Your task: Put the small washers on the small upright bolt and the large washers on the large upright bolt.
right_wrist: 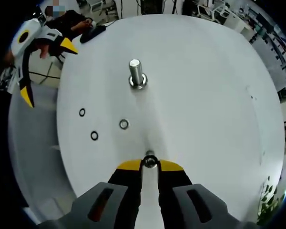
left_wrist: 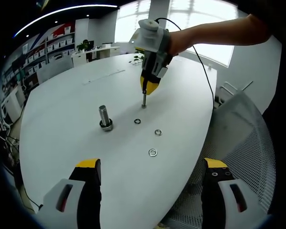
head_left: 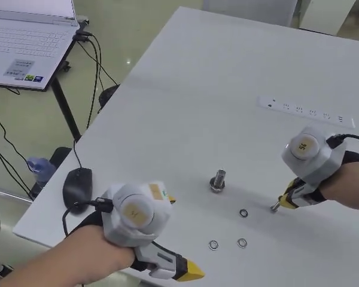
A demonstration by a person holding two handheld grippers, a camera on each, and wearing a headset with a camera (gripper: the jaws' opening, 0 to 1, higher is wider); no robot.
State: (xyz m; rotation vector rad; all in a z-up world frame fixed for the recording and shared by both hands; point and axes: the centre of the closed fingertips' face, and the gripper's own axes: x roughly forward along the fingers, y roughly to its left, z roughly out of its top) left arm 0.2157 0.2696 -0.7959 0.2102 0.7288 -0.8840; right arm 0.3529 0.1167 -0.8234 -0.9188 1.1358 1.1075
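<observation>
Nearest the person, the left tongs (left_wrist: 151,166) hung released over the near edge of the surface (head_left: 227,89), jaws spread wide and holding nothing. Just beyond lay three loose rings: the nearest washer (head_left: 213,244), a second washer (head_left: 242,242) at its 3 o'clock, and a third washer (head_left: 243,213) at 12 o'clock of the second. Their sizes were too small to tell apart. Farther on, the right tongs (right_wrist: 150,166) were clenched on the small bolt (left_wrist: 144,100), its lower end seemingly resting on the surface. The large bolt (head_left: 218,180) stood upright alone at its 10 o'clock. The step looked like standing the small bolt. To do it well, the bolt should be held plumb and seated flat. The jaws should then part slowly and draw straight away, since a sideways nudge would likely topple it.
</observation>
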